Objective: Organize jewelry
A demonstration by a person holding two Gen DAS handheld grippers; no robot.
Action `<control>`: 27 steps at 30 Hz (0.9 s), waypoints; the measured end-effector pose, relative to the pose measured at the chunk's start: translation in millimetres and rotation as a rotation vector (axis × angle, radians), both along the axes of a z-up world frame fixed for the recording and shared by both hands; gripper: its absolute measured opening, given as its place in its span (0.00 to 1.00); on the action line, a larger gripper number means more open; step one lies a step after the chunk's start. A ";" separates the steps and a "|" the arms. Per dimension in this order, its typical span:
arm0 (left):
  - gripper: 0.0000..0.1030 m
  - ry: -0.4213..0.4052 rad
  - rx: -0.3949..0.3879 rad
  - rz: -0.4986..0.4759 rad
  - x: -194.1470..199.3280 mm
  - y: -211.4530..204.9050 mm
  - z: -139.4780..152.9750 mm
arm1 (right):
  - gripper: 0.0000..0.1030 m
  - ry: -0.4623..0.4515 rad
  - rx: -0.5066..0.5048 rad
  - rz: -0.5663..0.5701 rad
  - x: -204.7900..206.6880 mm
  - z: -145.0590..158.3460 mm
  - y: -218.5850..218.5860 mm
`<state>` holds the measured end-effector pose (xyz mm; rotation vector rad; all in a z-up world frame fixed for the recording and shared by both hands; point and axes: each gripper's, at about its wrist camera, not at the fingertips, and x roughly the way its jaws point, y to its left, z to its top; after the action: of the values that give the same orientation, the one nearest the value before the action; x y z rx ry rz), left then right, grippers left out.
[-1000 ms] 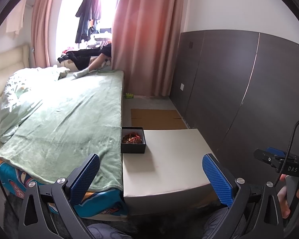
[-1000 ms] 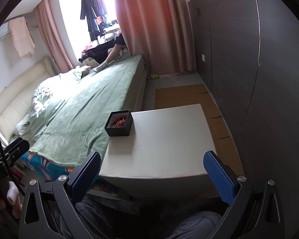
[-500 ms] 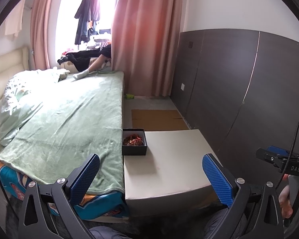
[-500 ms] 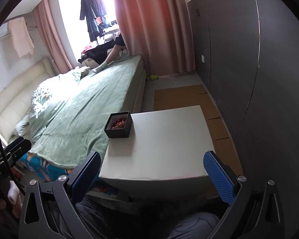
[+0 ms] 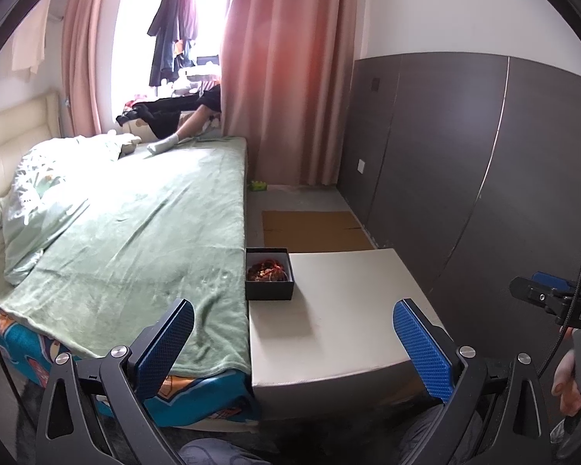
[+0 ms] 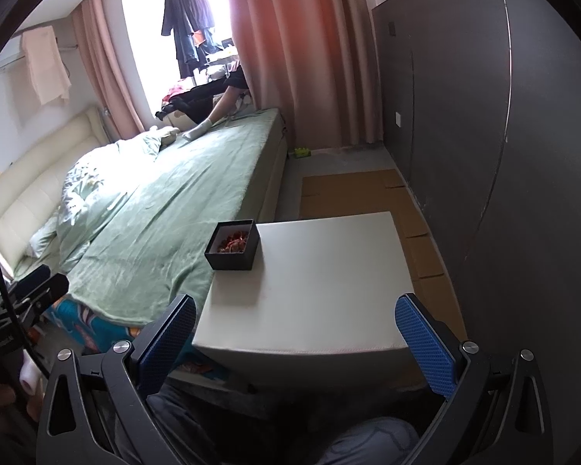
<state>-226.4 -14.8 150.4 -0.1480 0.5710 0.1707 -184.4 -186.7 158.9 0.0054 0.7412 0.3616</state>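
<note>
Both grippers, left gripper and right gripper, hold jaws wide, empty. Near the bed, on the desk corner, the box holds tangled jewelry: likely light, snag-prone; pinch one strand.

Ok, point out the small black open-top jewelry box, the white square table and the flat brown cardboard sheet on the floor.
small black jewelry box (image 6: 233, 260), right wrist view, near outer wall.
white square table (image 6: 321, 290), right wrist view, bare top.
flat brown cardboard sheet (image 5: 310, 224), left wrist view, its middle.
</note>
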 end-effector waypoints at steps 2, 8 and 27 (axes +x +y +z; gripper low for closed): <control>0.99 0.001 -0.002 0.001 -0.4 1.4 0.0 | 1.00 0.001 0.000 -0.001 0.8 0.6 -0.6; 0.99 0.003 0.002 0.003 -0.7 2.8 -0.9 | 1.00 0.009 0.007 -0.009 2.6 -0.9 -1.5; 0.99 0.002 0.001 -0.014 15.8 5.3 -2.9 | 1.00 0.018 0.018 -0.023 8.3 -4.9 -0.5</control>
<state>-210.6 -9.5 147.5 -0.1431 0.5742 0.1579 -176.1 -187.2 153.9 0.0344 0.7547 0.3472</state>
